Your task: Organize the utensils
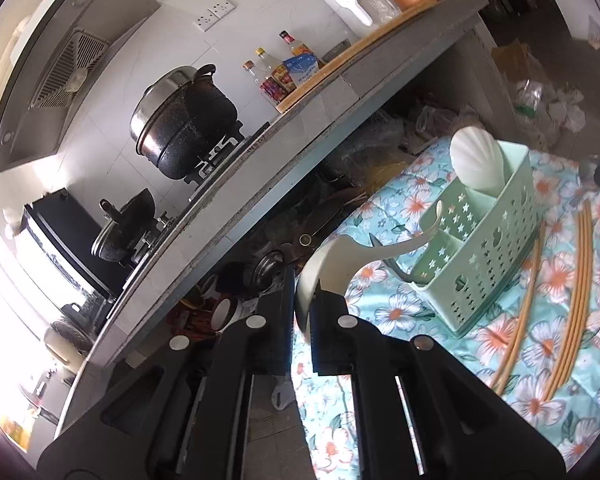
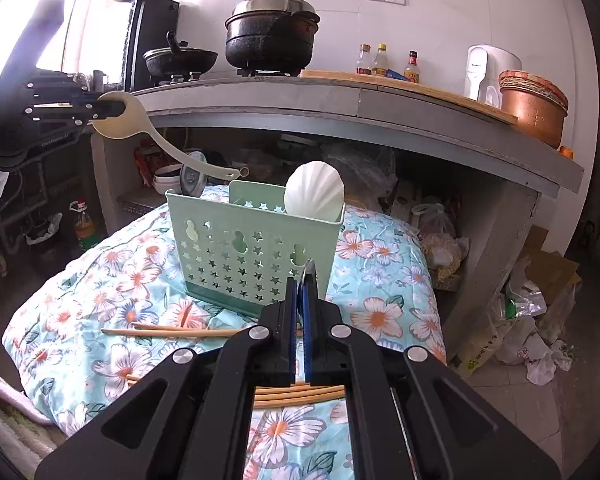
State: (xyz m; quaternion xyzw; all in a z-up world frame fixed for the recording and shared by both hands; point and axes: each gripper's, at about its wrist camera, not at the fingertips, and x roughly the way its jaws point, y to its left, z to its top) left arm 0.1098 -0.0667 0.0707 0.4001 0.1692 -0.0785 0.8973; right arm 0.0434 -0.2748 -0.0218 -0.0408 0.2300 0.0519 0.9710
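A: Through the left wrist view, where did the ladle [image 1: 332, 268] point?
B: Its cream bowl sat clamped between the jaws of the left gripper [image 1: 302, 320], nearly closed on the rim. The curved handle ran up and right toward the green caddy [image 1: 480, 264], its tip over the near compartment. A shell-shaped white spoon [image 1: 478, 160] stood upright in the far compartment. Chopsticks [image 1: 572, 292] lay right of the caddy on the floral cloth [image 1: 400, 312].

A: And from the right wrist view?
B: The left gripper [image 2: 118, 109] held the ladle [image 2: 140, 124] up at the left, with the handle sloping down and right, ending just above the caddy's [image 2: 236, 256] rim. The right gripper [image 2: 300, 288] had its jaws fully shut; a thin dark thing stuck out between them, but I couldn't tell what. Chopsticks [image 2: 172, 330] lay crosswise near the caddy.
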